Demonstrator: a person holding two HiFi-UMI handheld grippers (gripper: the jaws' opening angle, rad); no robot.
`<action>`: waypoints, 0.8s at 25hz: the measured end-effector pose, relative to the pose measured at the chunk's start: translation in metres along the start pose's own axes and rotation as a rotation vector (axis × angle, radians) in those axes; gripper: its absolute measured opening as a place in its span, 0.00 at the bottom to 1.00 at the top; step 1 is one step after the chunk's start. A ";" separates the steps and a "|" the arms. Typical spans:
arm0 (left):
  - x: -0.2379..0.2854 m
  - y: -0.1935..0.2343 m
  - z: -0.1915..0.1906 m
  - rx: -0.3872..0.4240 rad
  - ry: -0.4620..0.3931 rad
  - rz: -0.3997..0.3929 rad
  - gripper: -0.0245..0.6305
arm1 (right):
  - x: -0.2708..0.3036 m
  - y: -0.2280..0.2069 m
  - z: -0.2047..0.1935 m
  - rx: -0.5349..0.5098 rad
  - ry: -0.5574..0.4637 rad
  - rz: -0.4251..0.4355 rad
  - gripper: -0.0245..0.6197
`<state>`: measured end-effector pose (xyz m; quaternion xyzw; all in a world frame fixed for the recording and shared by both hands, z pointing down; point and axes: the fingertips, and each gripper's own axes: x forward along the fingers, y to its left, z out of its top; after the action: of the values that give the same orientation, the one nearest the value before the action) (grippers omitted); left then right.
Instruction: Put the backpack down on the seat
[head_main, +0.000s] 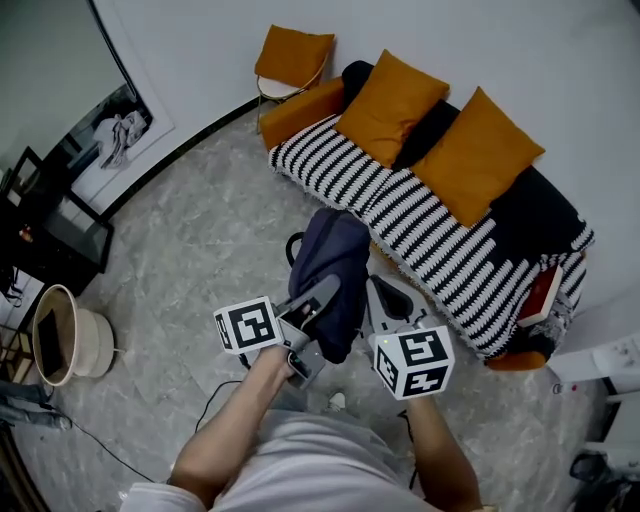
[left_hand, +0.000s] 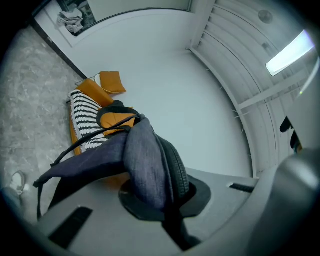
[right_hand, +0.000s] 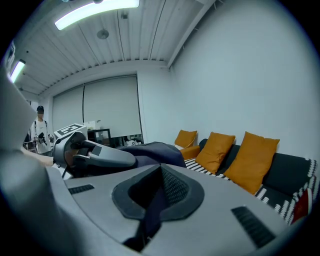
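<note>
The left gripper (head_main: 322, 292) is clamping the backpack (head_main: 335, 258) by its fabric, carrying it above the floor (head_main: 200, 250) toward the sofa (head_main: 440, 240) at one o'clock. The right gripper (head_main: 385, 295), jaws together, is apparently carrying nothing.

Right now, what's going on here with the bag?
A person holds a gripper in each hand in front of the striped sofa. The left gripper has its jaws shut on the dark blue backpack, which hangs short of the seat. The right gripper sits beside it, jaws together; whether they pinch any fabric is unclear. The backpack isn't set down yet.
</note>
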<state>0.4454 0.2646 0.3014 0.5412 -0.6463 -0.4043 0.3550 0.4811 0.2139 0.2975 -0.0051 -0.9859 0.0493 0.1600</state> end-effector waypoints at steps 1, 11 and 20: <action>0.002 0.004 0.005 -0.003 0.001 -0.001 0.05 | 0.006 -0.002 0.001 -0.003 0.002 -0.002 0.04; 0.031 0.059 0.074 -0.043 0.030 -0.003 0.05 | 0.094 -0.017 0.012 0.010 0.043 -0.034 0.04; 0.053 0.095 0.168 -0.056 0.062 -0.026 0.05 | 0.184 -0.026 0.050 0.021 0.064 -0.089 0.04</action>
<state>0.2473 0.2437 0.3183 0.5516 -0.6165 -0.4096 0.3846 0.2909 0.1885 0.3106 0.0386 -0.9789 0.0522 0.1937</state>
